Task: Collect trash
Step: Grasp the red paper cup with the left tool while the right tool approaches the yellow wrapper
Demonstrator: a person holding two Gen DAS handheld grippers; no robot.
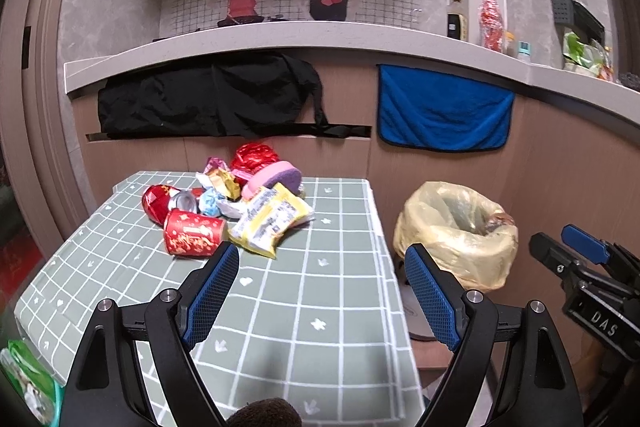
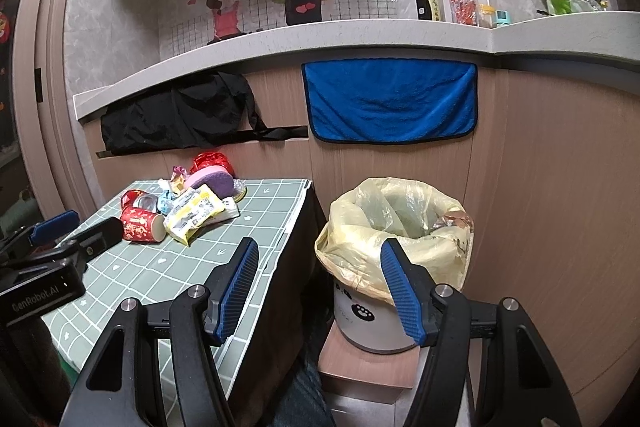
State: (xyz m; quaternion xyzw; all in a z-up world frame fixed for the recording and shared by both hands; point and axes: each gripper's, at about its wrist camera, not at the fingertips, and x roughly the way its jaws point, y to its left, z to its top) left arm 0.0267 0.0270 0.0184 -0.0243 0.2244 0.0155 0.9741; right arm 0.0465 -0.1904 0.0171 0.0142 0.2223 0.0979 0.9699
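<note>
We are holding the left gripper [image 1: 322, 291] over the near end of a green checked tablecloth [image 1: 304, 299], its blue-padded fingers [image 1: 212, 297] standing spread wide with nothing between them. We are keeping the right gripper [image 2: 318, 291] beside the table's edge, its fingers [image 2: 236, 291] likewise spread and pinching nothing. Just beyond the right gripper, a white bin [image 2: 372, 323] is sitting on a low wooden block [image 2: 360, 367], lined with a yellowish plastic bag [image 2: 360, 227]; crumpled scraps are showing at its far inner rim, too small to identify. Farther off, the trash pile is lying well ahead of the left fingers at the table's far end: a red paper cup [image 1: 194, 233] on its side nearest, a yellow wrapper [image 1: 270, 221] beside it, a crushed red can [image 1: 168, 203], and a pink-and-purple sponge [image 1: 274, 181] behind.
</note>
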